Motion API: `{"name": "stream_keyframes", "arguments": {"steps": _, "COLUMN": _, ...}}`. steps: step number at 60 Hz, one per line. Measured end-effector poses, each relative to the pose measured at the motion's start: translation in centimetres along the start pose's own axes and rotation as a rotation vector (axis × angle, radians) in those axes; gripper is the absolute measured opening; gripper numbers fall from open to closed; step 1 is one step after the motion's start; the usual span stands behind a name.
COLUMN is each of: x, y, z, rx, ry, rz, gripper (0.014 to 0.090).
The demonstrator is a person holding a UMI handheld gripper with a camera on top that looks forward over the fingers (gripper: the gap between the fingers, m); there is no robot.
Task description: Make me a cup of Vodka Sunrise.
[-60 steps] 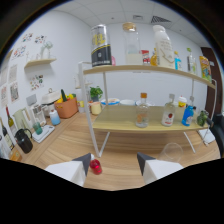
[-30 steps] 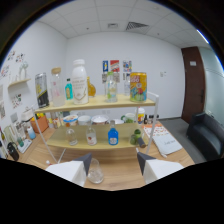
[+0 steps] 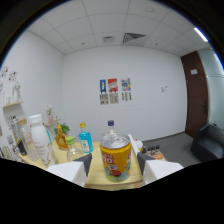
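Note:
A yellow and orange drink can [image 3: 116, 160] stands upright on a wooden top [image 3: 116, 184], between the two fingers of my gripper [image 3: 116, 167]. A narrow gap shows at each side of the can, so the gripper is open around it. The white fingers [image 3: 74, 172] flank it left and right. Right behind the can rises a clear bottle with a blue cap [image 3: 110, 127], mostly hidden by it. To the left, beyond the fingers, stand a blue bottle [image 3: 86, 139] and a tall white bottle [image 3: 38, 136].
A small plant in an orange pot [image 3: 61, 136] sits among the bottles at the left. A wall shelf [image 3: 12, 107] hangs further left. Posters [image 3: 115, 91] hang on the far white wall, with a dark door [image 3: 197, 95] and a dark sofa [image 3: 209, 145] to the right.
The view has swung round and risen from the two-tier shelf of bottles towards the far wall. The drinking glass between the fingers earlier is gone; the yellow can now stands there.

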Motion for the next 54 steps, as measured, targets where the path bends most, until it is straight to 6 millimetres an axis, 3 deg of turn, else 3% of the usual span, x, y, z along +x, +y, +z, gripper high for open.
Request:
{"name": "stream_keyframes", "arguments": {"steps": 3, "x": 0.0, "y": 0.4, "z": 1.2, "rx": -0.016, "ry": -0.007, "rz": 0.002, "gripper": 0.0803}}
{"name": "stream_keyframes", "arguments": {"steps": 11, "x": 0.5, "y": 0.2, "z": 2.7, "rx": -0.010, "ry": -0.007, "rz": -0.032, "gripper": 0.0540}}
{"name": "stream_keyframes", "arguments": {"steps": 27, "x": 0.8, "y": -0.5, "z": 1.1, "rx": 0.010, "ry": 0.011, "rz": -0.066, "gripper": 0.0520}}
{"name": "stream_keyframes", "arguments": {"steps": 37, "x": -0.5, "y": -4.0, "z": -3.1, "rx": 0.101, "ry": -0.001, "rz": -0.068, "gripper": 0.0517}}
{"name": "stream_keyframes", "arguments": {"steps": 40, "x": -1.3, "y": -3.8, "z": -4.6, "rx": 0.112, "ry": -0.013, "rz": -0.046, "gripper": 0.0517}}
{"name": "stream_keyframes", "arguments": {"steps": 47, "x": -2.6, "y": -1.1, "z": -7.0, "rx": 0.103, "ry": -0.028, "rz": 0.001, "gripper": 0.0517}}
{"name": "stream_keyframes", "arguments": {"steps": 54, "x": -4.0, "y": 6.7, "z": -7.2, "rx": 0.002, "ry": -0.028, "rz": 0.020, "gripper": 0.0514}}
